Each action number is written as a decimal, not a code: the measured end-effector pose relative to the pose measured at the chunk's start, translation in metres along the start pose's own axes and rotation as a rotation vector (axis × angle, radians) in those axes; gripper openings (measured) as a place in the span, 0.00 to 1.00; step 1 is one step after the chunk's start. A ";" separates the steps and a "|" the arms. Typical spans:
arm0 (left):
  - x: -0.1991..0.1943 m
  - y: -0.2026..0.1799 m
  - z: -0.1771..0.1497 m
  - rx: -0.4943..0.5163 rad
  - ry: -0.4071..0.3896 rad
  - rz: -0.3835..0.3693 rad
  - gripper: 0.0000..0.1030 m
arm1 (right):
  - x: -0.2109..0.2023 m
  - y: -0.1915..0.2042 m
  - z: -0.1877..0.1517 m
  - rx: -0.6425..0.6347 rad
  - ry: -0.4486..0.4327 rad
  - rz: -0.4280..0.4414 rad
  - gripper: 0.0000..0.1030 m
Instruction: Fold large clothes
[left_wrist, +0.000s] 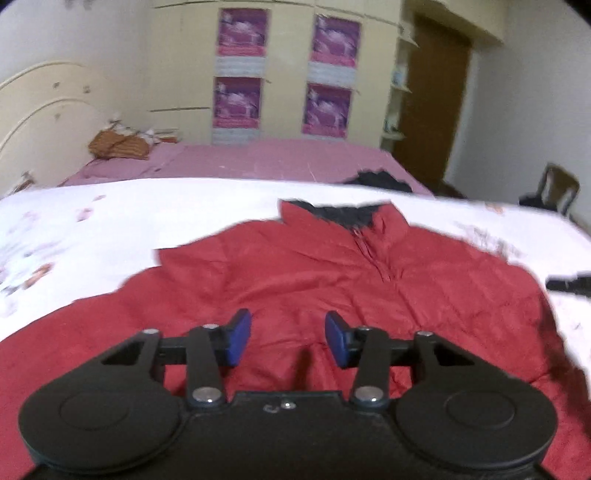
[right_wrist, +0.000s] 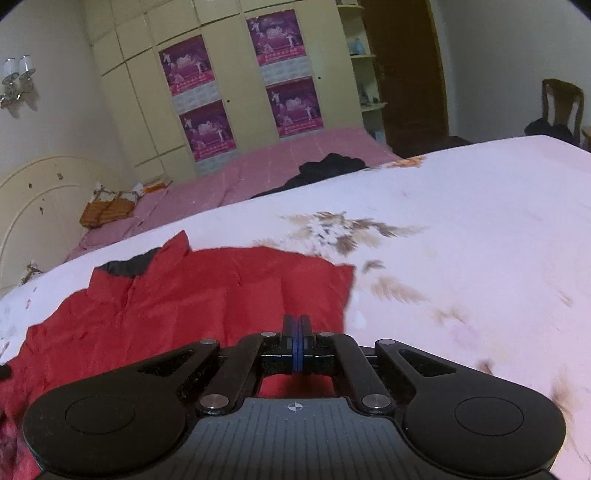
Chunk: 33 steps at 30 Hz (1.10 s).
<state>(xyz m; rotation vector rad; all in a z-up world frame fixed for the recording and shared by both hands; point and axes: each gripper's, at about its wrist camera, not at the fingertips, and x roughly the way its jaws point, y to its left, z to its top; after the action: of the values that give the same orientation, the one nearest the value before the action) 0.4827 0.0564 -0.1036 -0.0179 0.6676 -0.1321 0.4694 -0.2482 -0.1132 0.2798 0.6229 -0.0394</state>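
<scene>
One red padded jacket (left_wrist: 332, 280) is spread on bed (right_wrist: 461, 221); soft, bulky, slippery; best gripped at hem/sleeve. Left claw (left_wrist: 288, 338) spread, empty; right claw (right_wrist: 296, 343) pressed together.

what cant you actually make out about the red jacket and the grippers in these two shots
- Red jacket hem: both views, hidden by the gripper bodies and bottom edge.
- Right gripper: pads meet, but whether fabric is pinched is hidden.
- Left gripper open; contact with the jacket is unclear.
- Posters: print too small.
</scene>
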 end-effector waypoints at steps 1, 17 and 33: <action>0.016 -0.001 -0.002 0.008 0.035 0.004 0.43 | 0.014 0.000 -0.001 -0.024 0.033 -0.025 0.00; 0.057 0.005 -0.003 0.005 0.107 0.033 0.51 | 0.075 -0.026 0.017 -0.055 0.129 -0.078 0.00; 0.015 -0.044 -0.035 0.020 0.101 -0.002 0.67 | -0.013 0.034 -0.059 -0.133 0.179 0.018 0.00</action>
<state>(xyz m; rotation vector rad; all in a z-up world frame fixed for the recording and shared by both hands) 0.4680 0.0120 -0.1380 0.0073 0.7673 -0.1427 0.4290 -0.2002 -0.1427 0.1613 0.7977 0.0447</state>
